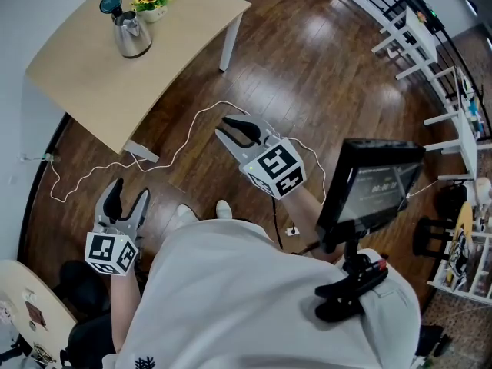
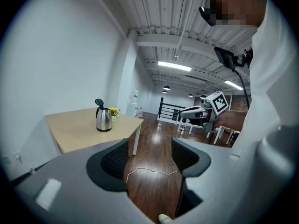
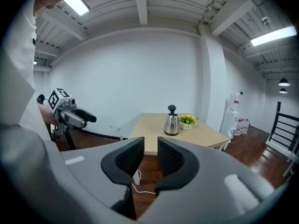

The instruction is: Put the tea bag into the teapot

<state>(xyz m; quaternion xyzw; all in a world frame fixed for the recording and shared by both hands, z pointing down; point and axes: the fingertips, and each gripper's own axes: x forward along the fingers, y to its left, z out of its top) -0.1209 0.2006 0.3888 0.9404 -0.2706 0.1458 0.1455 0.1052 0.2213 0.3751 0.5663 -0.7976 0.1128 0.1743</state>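
Observation:
A steel teapot [image 1: 132, 34] with a dark green lid knob stands on the light wooden table [image 1: 92, 75] at the far left. It also shows in the left gripper view as the teapot [image 2: 103, 118] and in the right gripper view as the teapot [image 3: 171, 122]. No tea bag is visible in any view. My left gripper [image 1: 128, 194] hangs over the floor near the table's corner, jaws wide apart and empty [image 2: 149, 160]. My right gripper [image 1: 224, 127] is held higher over the floor. Its jaws [image 3: 150, 155] stand a narrow gap apart with nothing between them.
A small pot of yellow flowers [image 1: 152, 1] sits beside the teapot. A white cable [image 1: 192, 125] trails over the dark wood floor. A monitor on a stand [image 1: 373, 183] is at my right, white railings [image 1: 415, 37] at the far right, and a round table edge [image 1: 23, 314] at the bottom left.

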